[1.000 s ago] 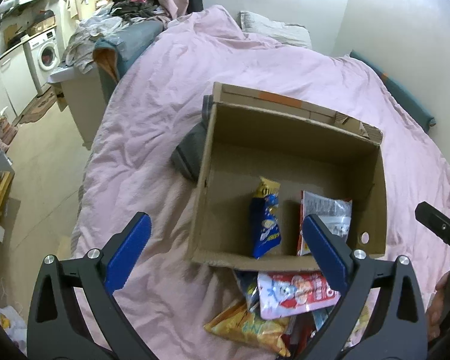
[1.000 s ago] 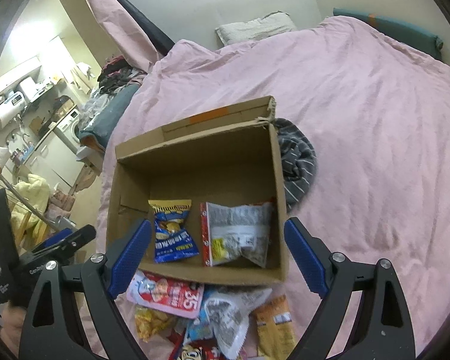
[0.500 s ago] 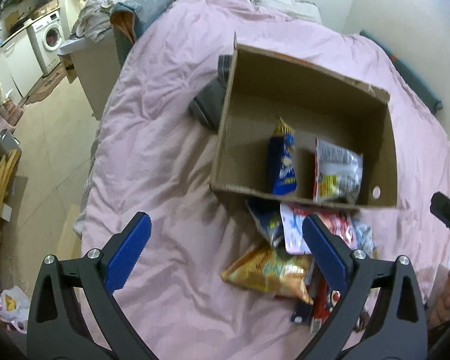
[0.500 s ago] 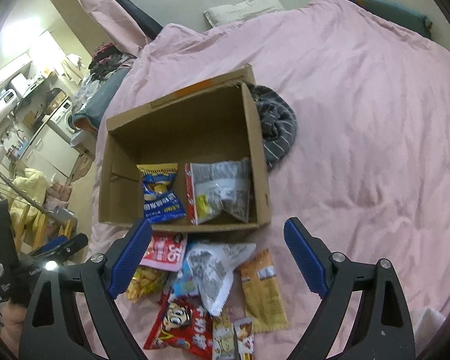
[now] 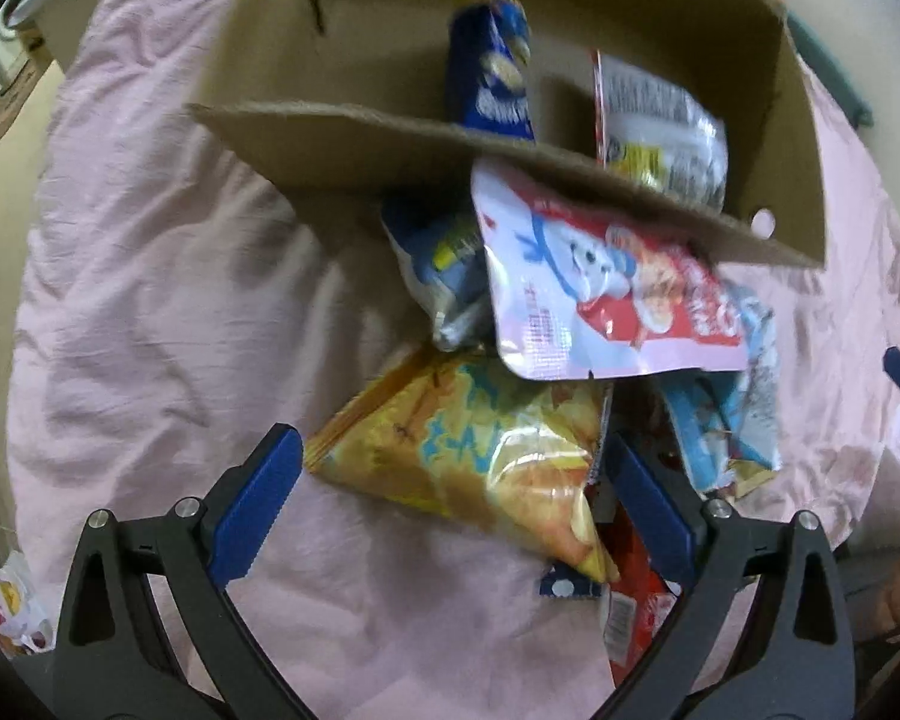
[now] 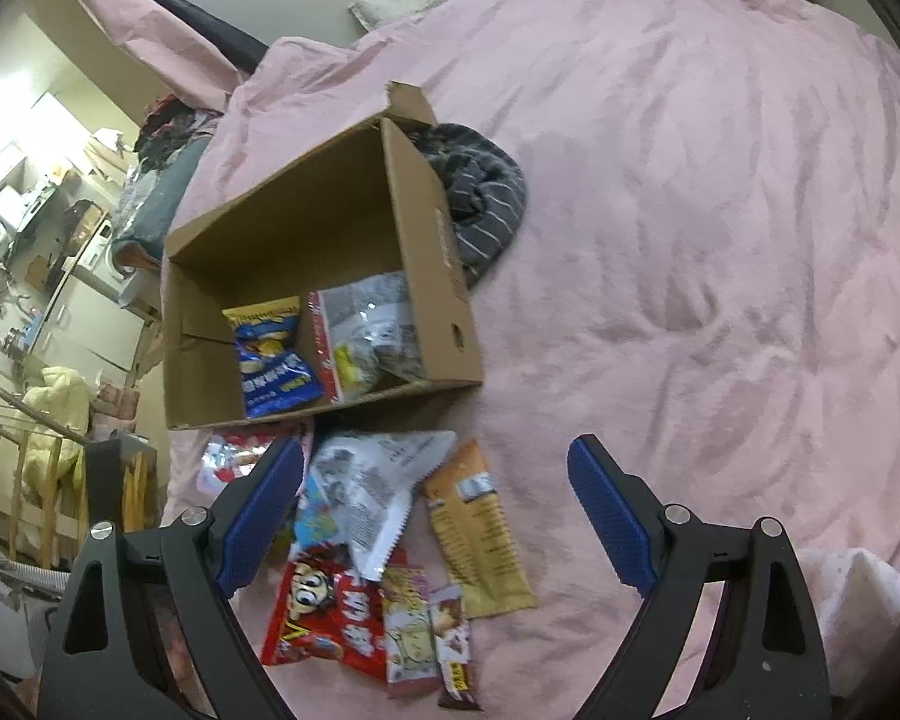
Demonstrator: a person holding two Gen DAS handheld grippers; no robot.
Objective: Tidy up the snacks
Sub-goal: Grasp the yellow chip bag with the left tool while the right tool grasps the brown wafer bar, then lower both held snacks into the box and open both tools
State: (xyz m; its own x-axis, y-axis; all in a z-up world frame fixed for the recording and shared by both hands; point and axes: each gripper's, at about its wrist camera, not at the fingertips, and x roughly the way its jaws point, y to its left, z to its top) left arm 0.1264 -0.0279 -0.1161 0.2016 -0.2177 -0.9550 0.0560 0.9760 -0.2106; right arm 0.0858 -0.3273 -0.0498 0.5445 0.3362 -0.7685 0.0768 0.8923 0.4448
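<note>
An open cardboard box (image 6: 438, 276) lies on a pink bed and holds a blue chip bag (image 6: 273, 360) and a clear-and-red packet (image 6: 366, 336). Several snack packs lie in a pile in front of it. In the left wrist view my left gripper (image 5: 450, 492) is open, low over the pile, its fingers on either side of a yellow chip bag (image 5: 480, 456); a pink-and-red pack (image 5: 606, 294) lies just beyond, against the box (image 5: 342, 138). My right gripper (image 6: 435, 510) is open and empty above the pile, over a white packet (image 6: 378, 492) and an orange bar (image 6: 480, 534).
A grey striped cloth (image 6: 480, 204) lies bunched behind the box. The pink duvet (image 6: 720, 240) spreads wide to the right. The bed's left edge drops to a floor with a drying rack (image 6: 24, 450) and cabinets.
My left gripper has dropped down and forward onto the snack pile, so the yellow bag now sits between its fingers. My right gripper has pulled back and up a little; both stay open.
</note>
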